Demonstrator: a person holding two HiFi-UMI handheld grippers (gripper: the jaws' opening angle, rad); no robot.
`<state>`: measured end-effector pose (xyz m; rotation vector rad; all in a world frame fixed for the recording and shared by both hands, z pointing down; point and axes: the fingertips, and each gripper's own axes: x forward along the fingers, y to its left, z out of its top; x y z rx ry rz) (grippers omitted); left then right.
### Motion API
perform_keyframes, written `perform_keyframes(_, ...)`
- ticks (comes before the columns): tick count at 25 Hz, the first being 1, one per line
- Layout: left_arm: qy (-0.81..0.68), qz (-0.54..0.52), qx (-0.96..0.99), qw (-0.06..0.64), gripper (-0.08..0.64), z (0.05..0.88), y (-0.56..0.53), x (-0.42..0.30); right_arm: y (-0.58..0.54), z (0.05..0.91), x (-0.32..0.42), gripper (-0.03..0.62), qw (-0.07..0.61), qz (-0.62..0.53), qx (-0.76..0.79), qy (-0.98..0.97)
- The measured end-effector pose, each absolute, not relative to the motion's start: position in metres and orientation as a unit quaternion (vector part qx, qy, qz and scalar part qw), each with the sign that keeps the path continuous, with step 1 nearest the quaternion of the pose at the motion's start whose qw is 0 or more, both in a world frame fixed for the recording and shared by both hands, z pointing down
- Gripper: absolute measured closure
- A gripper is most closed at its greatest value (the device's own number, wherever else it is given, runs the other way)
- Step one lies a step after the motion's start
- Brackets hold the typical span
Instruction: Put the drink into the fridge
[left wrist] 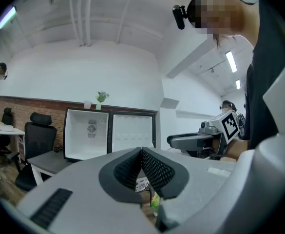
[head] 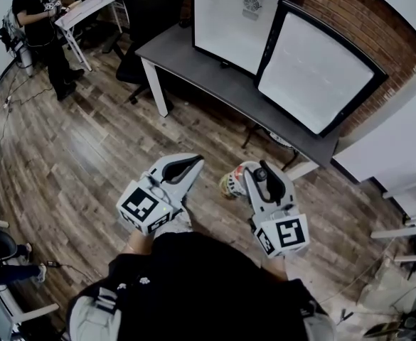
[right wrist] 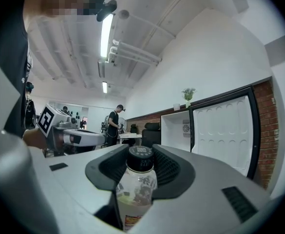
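Head view: you held the drink point(head: 232, 183), a clear bottle with a dark cap, upright in your right gripper point(head: 246, 179). Its jaws stood fairly wide, and the right gripper view showed the pads pressing the bottle's shoulders just below the cap. Your left gripper point(left wrist: 141, 155) carried nothing, its ribbed pads closed against each other. Both grippers pointed level, side by side in front of your body.

The fridge point(head: 229, 23), a small white-lined unit, sat on a dark desk point(head: 193, 66) with its door point(head: 311, 73) swung fully open to the right. The drink was well apart from it, out over the floor. A small potted plant point(left wrist: 102, 97) stood on the fridge top.

Room: wood-plank floor point(head: 87, 141), brick wall point(head: 378, 20) behind the desk, a black office chair point(head: 147, 13) at the desk's end, and another person point(head: 40, 27) standing at a white table point(head: 87, 6).
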<state>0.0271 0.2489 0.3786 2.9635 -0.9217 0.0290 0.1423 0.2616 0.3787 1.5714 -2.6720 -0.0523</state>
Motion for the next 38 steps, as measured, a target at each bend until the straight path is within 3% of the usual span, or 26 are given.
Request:
perform_keyframes(30,-0.238,-0.017,0.97,0.047,0.557,0.384,0.084,-0.015,0.113,0.375,0.086,0.445,0.051,-0.015,0.544,-0.837)
perform_keyframes(35,-0.218,-0.028,0.975,0.026,0.557,0.378,0.055,-0.025,0.087,0.376,0.072,0.445,0.051,-0.01,0.554,-0.831)
perform_keyframes(38,-0.217,-0.013,0.975,0.051,0.557,0.387,0.041,-0.033,0.073,0.379,0.066,0.445,0.049,-0.008,0.562,-0.826)
